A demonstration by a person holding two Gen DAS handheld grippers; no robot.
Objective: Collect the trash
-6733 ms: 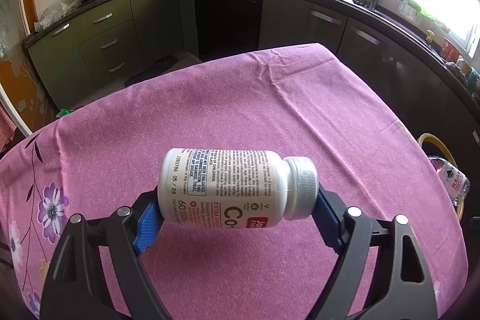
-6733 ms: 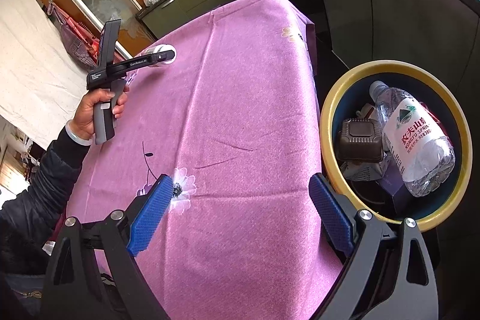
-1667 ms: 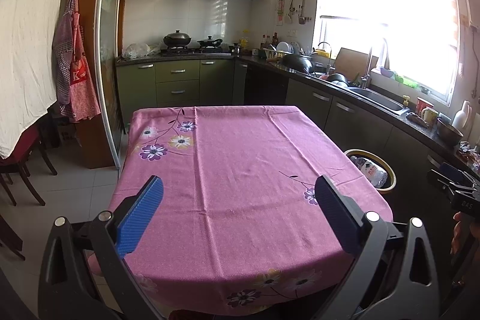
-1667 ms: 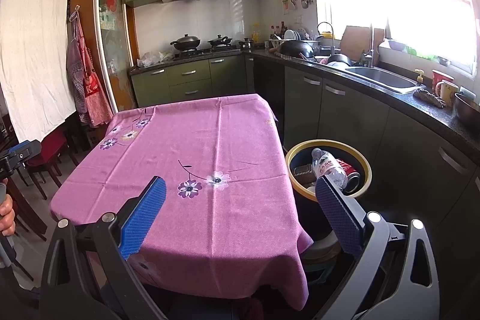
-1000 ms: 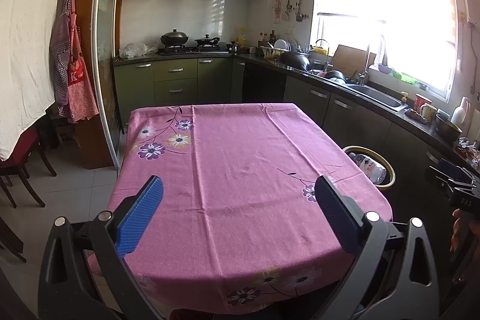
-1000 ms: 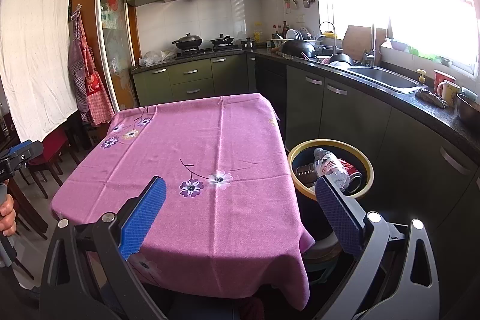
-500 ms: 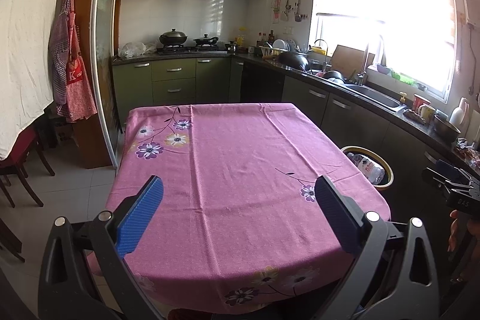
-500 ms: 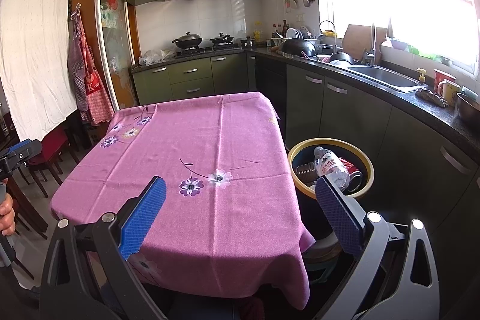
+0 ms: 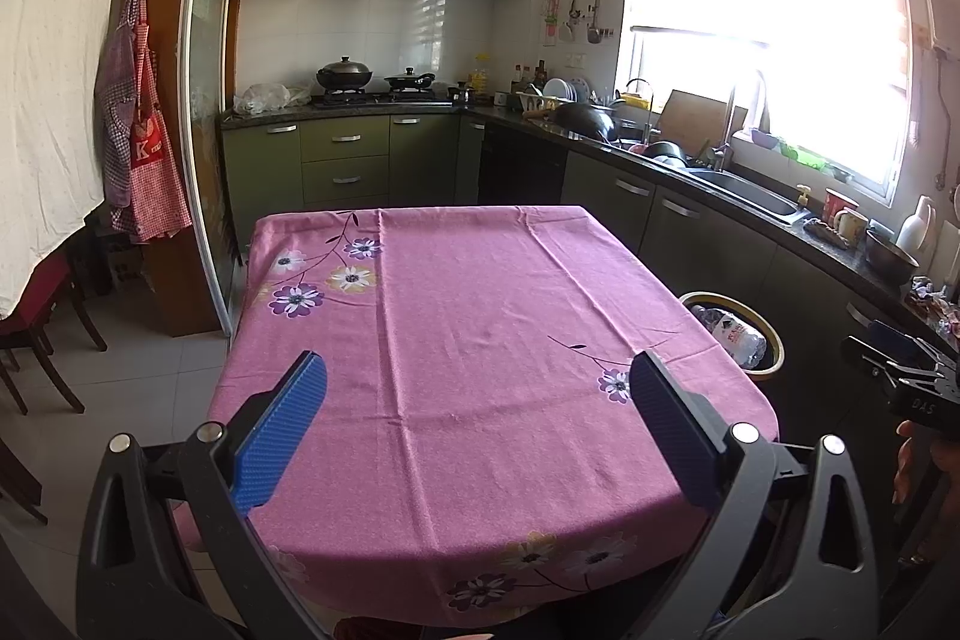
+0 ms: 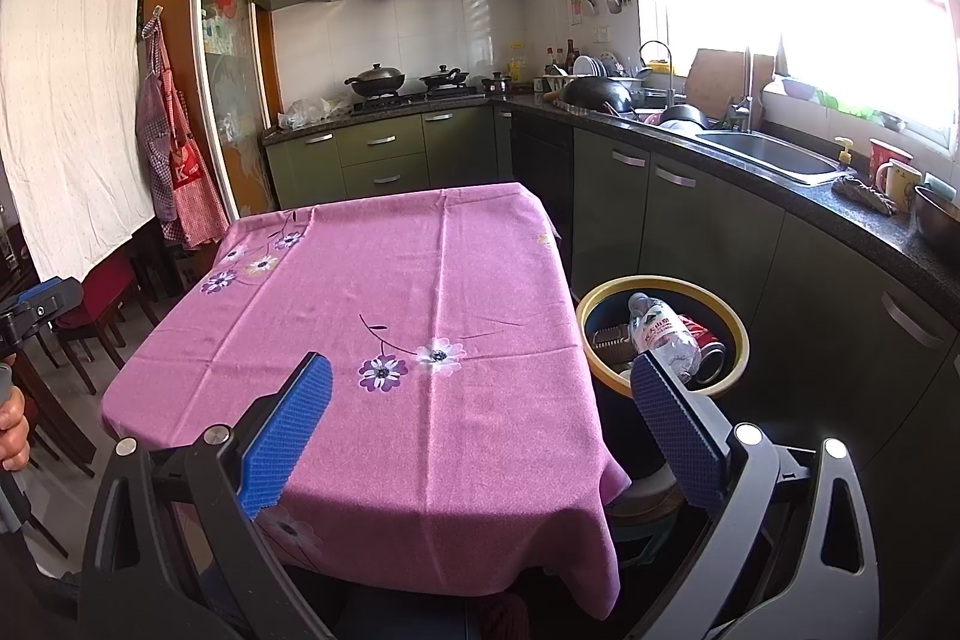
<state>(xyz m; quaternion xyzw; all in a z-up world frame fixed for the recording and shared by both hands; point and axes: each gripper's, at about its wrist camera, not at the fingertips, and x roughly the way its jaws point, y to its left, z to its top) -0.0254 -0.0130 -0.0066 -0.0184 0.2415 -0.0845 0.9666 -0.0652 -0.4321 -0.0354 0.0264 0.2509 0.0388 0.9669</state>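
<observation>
A round bin with a yellow rim (image 10: pixel 741 334) (image 9: pixel 774 340) stands on the floor at the table's right side. Inside it lie a clear water bottle (image 10: pixel 663 334) (image 9: pixel 735 337), a red can (image 10: pixel 702 340) and a dark box (image 10: pixel 609 340). My left gripper (image 9: pixel 477 415) is open and held back from the near end of the pink flowered tablecloth (image 9: pixel 480 316), nothing between its blue pads. My right gripper (image 10: pixel 480 415) is open too, over the table's near right corner, its right finger (image 10: pixel 675 424) overlapping the bin's near rim. No trash shows on the tablecloth (image 10: pixel 390 292).
Green kitchen cabinets (image 10: pixel 708 220) and a dark counter with a sink (image 10: pixel 771 154) run along the right and back. Pans sit on the stove (image 9: pixel 372 85). Red chairs (image 10: pixel 102 304) stand left of the table. Aprons (image 9: pixel 141 142) hang on the left wall.
6.7 s ago my left gripper held a white pill bottle over the table; now it is open and empty. Both grippers have pulled back from the table. Over the last second, almost nothing moved.
</observation>
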